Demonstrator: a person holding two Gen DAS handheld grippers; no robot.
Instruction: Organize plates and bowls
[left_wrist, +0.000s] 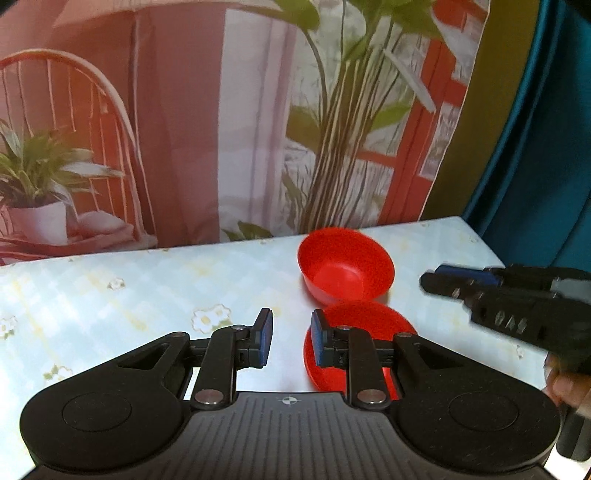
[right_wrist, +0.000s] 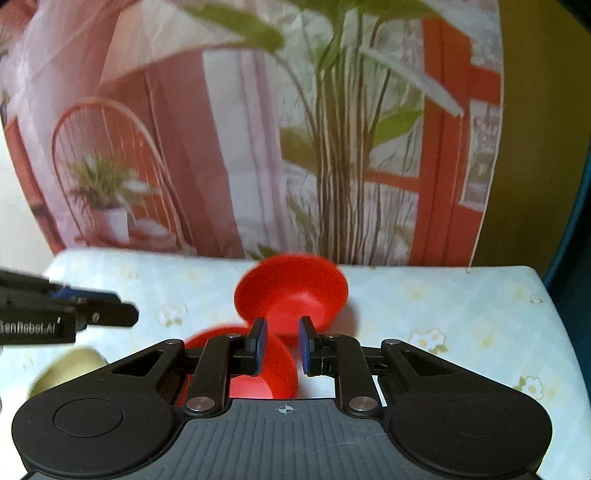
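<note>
Two red bowls sit on the table. The far red bowl (left_wrist: 345, 271) (right_wrist: 291, 291) stands near the back edge. The near red bowl (left_wrist: 364, 325) (right_wrist: 273, 373) lies just in front of it, partly hidden by fingers in both views. My left gripper (left_wrist: 291, 341) is open and empty, above the table just left of the near bowl. My right gripper (right_wrist: 281, 345) is open and empty, over the right part of the near bowl; it also shows at the right of the left wrist view (left_wrist: 443, 282).
A yellowish round object (right_wrist: 68, 369) lies at the near left, blurred. The table (left_wrist: 129, 295) has a pale floral cloth and ends at a printed backdrop (left_wrist: 221, 129). A teal curtain (left_wrist: 546, 147) hangs at the right.
</note>
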